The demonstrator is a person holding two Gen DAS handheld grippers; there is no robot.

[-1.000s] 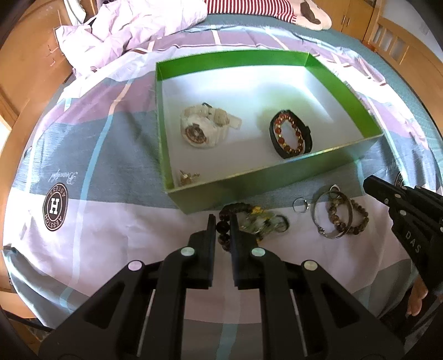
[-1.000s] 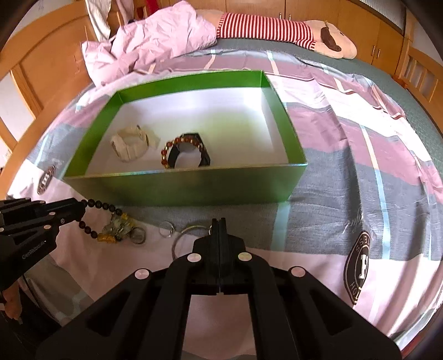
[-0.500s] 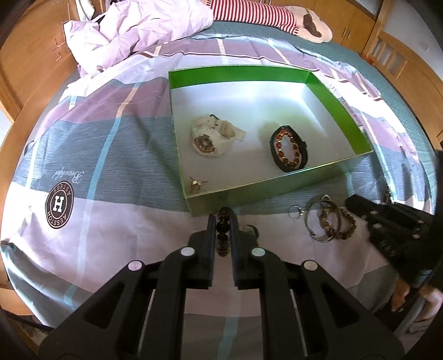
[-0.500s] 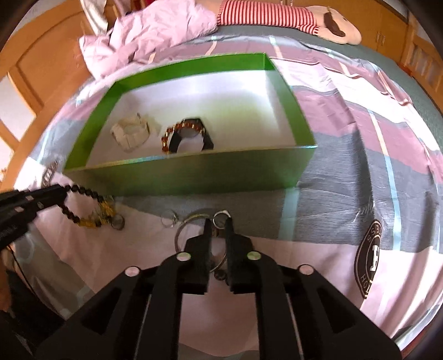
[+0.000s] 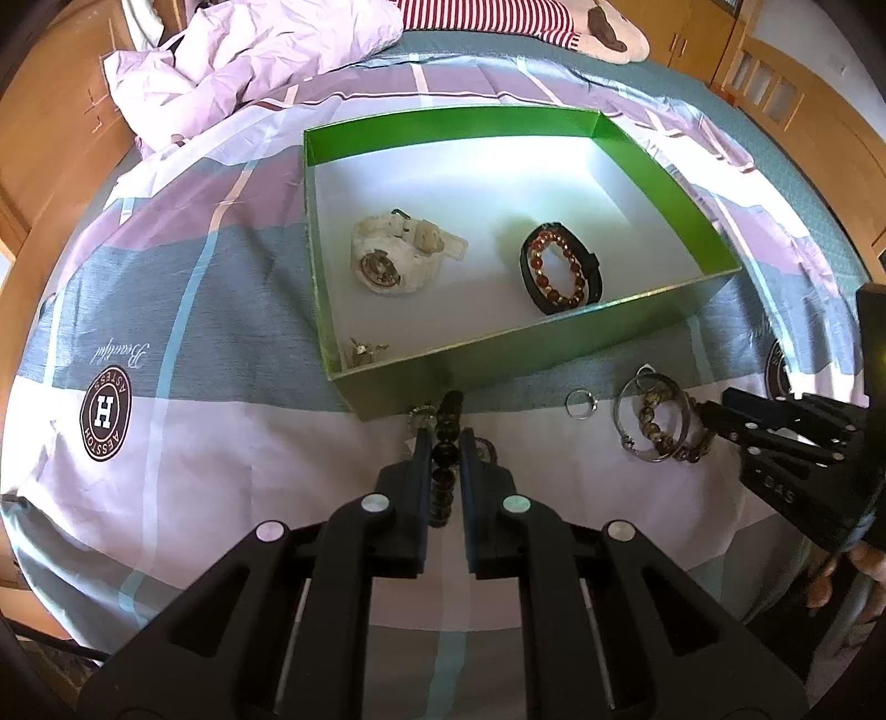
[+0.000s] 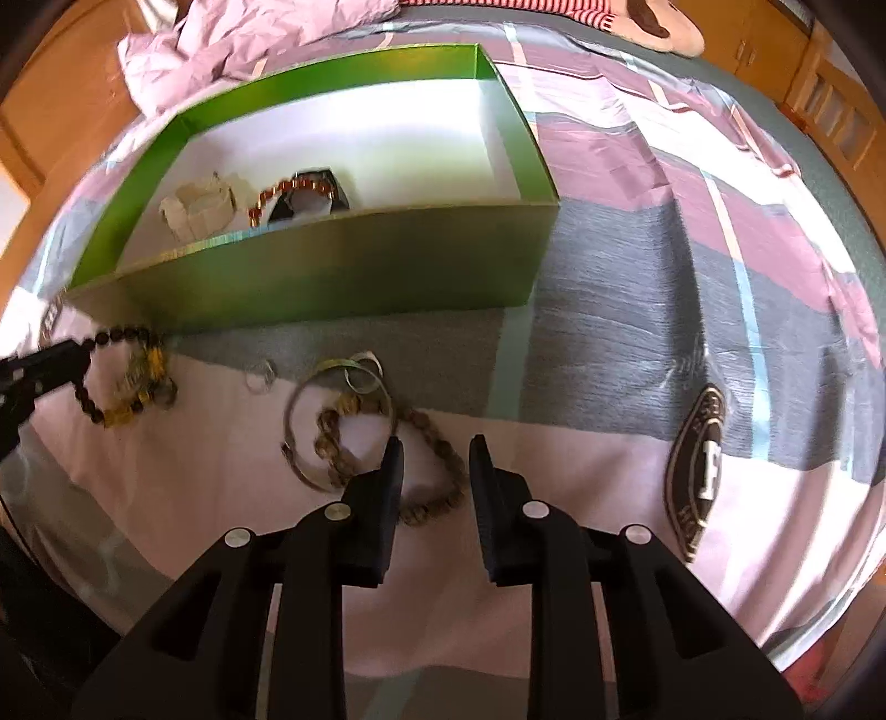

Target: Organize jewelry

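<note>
A green box (image 5: 554,354) (image 6: 332,271) on the bed holds a white watch (image 5: 393,257), a black band with an amber bead bracelet (image 5: 559,271) and small earrings (image 5: 362,350). My left gripper (image 5: 443,437) is shut on a dark bead bracelet (image 5: 446,443), held in front of the box; the bracelet also shows in the right wrist view (image 6: 119,376). My right gripper (image 6: 434,446) is open just above a brown bead bracelet (image 6: 426,471) and a silver bangle (image 6: 332,421). A small ring (image 5: 580,400) lies between the two piles.
The striped bedsheet (image 5: 194,454) has round logo prints. A crumpled lilac quilt (image 5: 249,61) and a striped stuffed toy (image 5: 526,22) lie beyond the box. Wooden bed rails (image 5: 786,99) stand at the far right and left.
My left gripper has lifted the dark bead bracelet and pulled back from the box. My right gripper went from shut to open and dropped low over the brown bead bracelet and bangle.
</note>
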